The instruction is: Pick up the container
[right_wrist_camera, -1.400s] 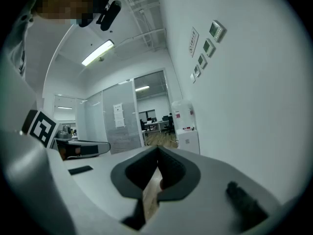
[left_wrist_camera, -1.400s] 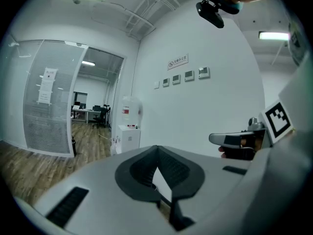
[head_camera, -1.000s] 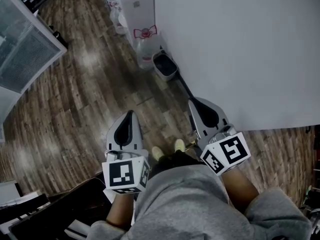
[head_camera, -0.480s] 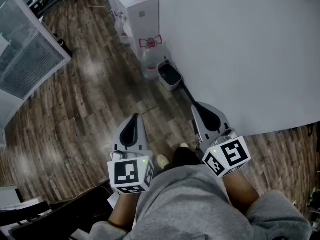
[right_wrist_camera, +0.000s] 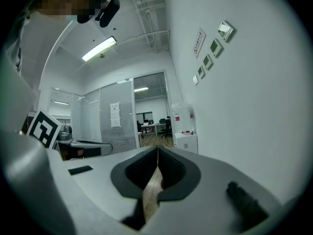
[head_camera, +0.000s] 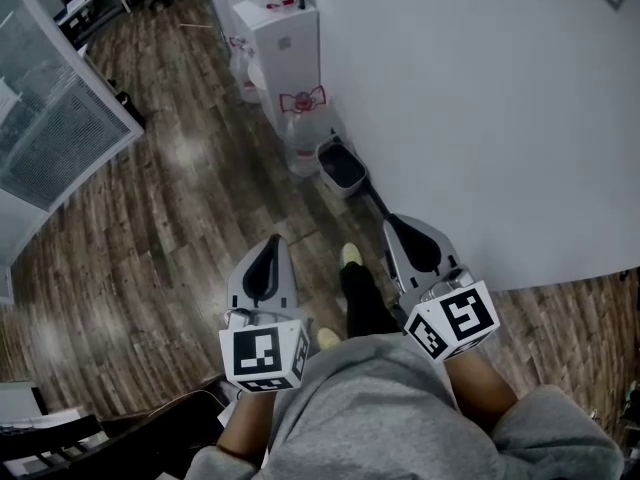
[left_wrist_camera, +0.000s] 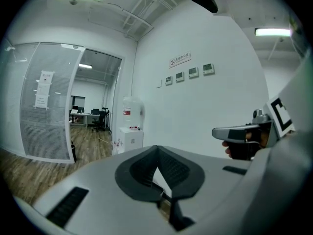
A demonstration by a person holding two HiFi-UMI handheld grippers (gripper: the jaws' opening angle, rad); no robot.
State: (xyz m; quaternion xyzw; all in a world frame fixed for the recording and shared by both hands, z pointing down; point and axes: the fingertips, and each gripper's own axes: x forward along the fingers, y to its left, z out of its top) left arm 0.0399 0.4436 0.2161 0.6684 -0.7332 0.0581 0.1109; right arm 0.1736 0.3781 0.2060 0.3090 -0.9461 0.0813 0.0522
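Head view: the grey left gripper [head_camera: 271, 240] and grey right gripper [head_camera: 393, 222], both clenched empty, have advanced over the brown wood floor [head_camera: 180, 198] toward the tall white water dispenser [head_camera: 285, 38] and small dark bin [head_camera: 342, 165]; the container is not yet identifiable and nothing is within reach

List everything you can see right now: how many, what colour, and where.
water dispenser: one, white, against the wall at the far end
water bottle: one, clear, on the floor in front of the dispenser
bin: one, grey, on the floor by the wall
glass partition: one, greyish, left side
wall panels: at least four, pale, in a row high on the wall
floor: one, brown wood
shoes: two, yellowish, between the grippers
left gripper: one, grey, shut, empty
right gripper: one, grey, shut, empty
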